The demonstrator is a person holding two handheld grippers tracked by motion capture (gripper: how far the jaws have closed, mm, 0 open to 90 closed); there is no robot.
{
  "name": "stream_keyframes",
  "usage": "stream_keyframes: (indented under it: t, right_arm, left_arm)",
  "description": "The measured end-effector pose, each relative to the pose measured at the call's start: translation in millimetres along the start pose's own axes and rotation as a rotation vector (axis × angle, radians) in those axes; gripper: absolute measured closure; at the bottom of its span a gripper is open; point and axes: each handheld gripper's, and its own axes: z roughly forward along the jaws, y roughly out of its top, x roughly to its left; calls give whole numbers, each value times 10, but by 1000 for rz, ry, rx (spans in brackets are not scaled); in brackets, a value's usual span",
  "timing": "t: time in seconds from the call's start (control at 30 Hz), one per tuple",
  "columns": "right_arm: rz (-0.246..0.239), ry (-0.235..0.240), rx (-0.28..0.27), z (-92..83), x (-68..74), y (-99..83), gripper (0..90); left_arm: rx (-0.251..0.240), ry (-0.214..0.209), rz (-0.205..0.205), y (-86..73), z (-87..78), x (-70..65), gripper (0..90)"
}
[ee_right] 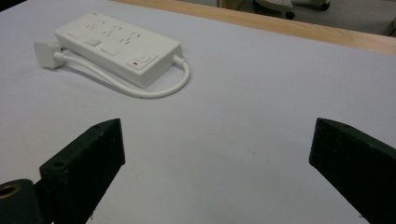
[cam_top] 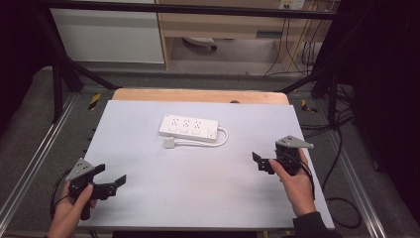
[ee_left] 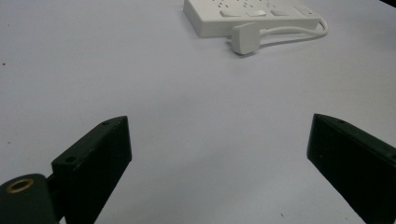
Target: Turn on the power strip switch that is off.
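From the high view, a white power strip (cam_top: 188, 128) lies flat toward the far middle of the pale grey table (cam_top: 198, 198), its short cord (cam_top: 218, 140) looping round the right end and running back along the near side to a white plug (cam_top: 170, 143) that rests on the table just beside the strip's near left corner. The left gripper (cam_top: 110, 180) is held near the front left edge and the right gripper (cam_top: 259, 161) at the right side, both well apart from the strip, jaws spread and holding nothing. In the left gripper view, the two black jaws stand wide apart over bare table, with the plug (ee_left: 244, 38) and strip (ee_left: 247, 16) far ahead, untouched. In the right gripper view, the jaws again gape wide and hold nothing; the strip (ee_right: 116, 46) shows a switch with a red mark near its cord end, and the plug (ee_right: 46, 54) lies unplugged. By this judgement the work has barely begun: nothing is grasped, and reaching, gripping the plug and handling the strip all remain.
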Motion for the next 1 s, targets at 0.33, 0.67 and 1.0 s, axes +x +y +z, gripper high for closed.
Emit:
stream_keyframes:
  t: [0.33,0.67,1.0]
  right_arm:
    - [-13,6,-2,90,28,279,45]
    - [-28,15,-9,186,85,477,46]
    - [-57,13,-17,264,131,607,44]
  left_arm:
    - [1,-3,2,0,1,0,65]
    - [6,-3,3,-2,7,-4,64]
    - [13,-6,11,-5,26,-19,65]
